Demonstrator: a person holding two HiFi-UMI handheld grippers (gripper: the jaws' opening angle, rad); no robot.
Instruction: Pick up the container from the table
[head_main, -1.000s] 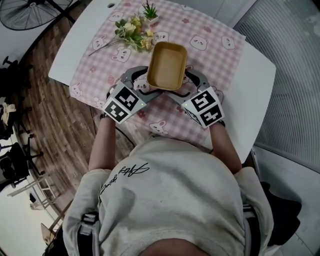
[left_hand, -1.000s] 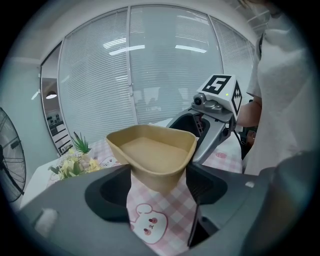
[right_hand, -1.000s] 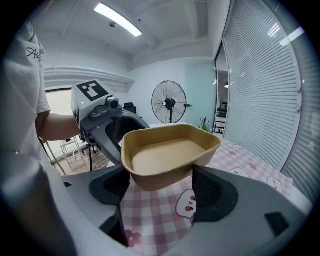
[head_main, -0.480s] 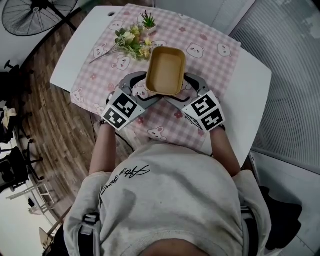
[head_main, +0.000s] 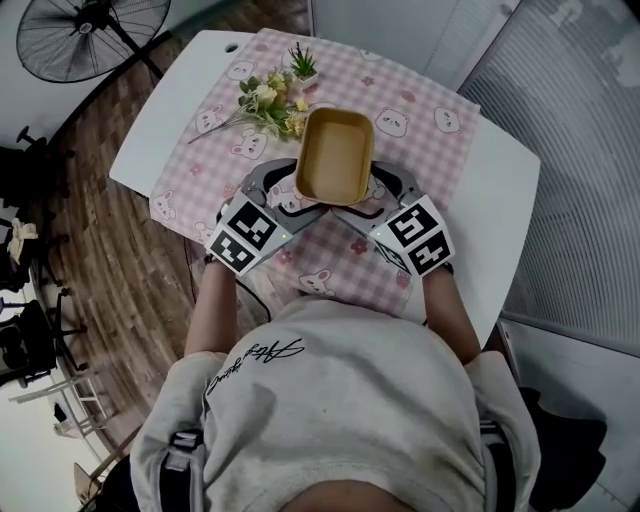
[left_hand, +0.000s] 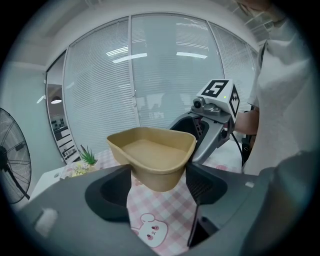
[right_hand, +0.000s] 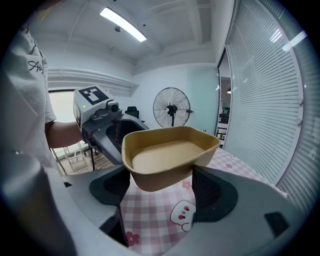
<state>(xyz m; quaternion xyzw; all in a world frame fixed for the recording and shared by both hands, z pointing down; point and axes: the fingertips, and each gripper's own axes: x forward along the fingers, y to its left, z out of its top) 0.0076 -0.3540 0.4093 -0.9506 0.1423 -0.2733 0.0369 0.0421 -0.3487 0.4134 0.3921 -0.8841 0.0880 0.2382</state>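
**Tan container held clear of the cloth by both grippers**

Container (head_main: 335, 157): tan and matte, looks like pressed paper. It is a rectangular tub with rounded corners, a thin rolled rim, walls that taper down, and a smooth flat floor inside. Both gripper views show its base above the cloth with the check pattern visible underneath, so it is off the table. It sits roughly level.

Left gripper (head_main: 292, 190): dark grey moulded plastic with ribbed pads. The jaws stand wide, one on each side of the container's near-left end, and the pads press its walls below the rim.

Right gripper (head_main: 385, 190): same build. The jaws stand wide on the near-right end, with the pads against the walls. The container spans between the two grippers, each holding it. Each gripper carries a cube with black-and-white square markers.

Table (head_main: 180, 90): white and smooth-topped, with rounded corners.

Cloth (head_main: 420, 110): pink-and-white check printed with bear faces and small flowers. It lies flat.

Flowers (head_main: 265, 100): a loose spray of yellow and white flowers with green leaves, lying on the cloth just beyond the container.

Plant (head_main: 302, 62): small and spiky, in a pale pot behind the flowers.

Fan (head_main: 95, 35): round wire cage, standing on the wood-plank floor (head_main: 110, 260) off the table's far left corner.

Blinds (head_main: 580, 150): fine horizontal slats along the right side.
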